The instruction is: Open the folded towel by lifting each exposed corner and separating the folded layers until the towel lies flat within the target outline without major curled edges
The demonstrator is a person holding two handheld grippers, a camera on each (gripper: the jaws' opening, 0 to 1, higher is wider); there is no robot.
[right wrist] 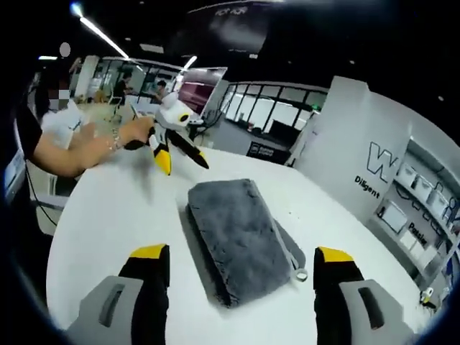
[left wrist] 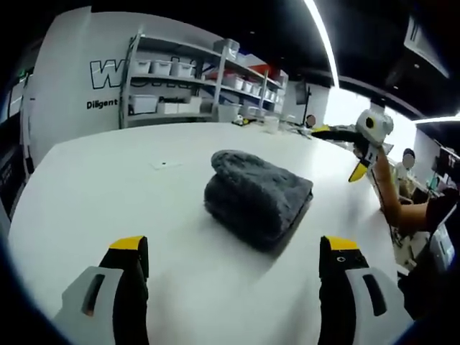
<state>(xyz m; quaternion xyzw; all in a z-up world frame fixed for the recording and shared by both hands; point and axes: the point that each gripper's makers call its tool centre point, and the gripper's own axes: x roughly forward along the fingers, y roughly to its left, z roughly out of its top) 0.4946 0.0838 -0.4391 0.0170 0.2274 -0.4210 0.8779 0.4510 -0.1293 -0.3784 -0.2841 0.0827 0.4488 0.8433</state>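
Note:
A thick grey towel lies folded in several layers on the white table. In the left gripper view my left gripper is open, its yellow-tipped jaws apart just short of the towel. Beyond the towel's right side a hand holds my right gripper above the table, jaws apart. In the right gripper view the towel runs lengthwise away from me, a small loop tag at its near right corner. My right gripper is open at the towel's near end. The left gripper hovers at the far left, held by a hand.
Metal shelves with white bins stand behind the table against a lettered wall. The person's forearm reaches over the table edge. Desks and seated people fill the room beyond.

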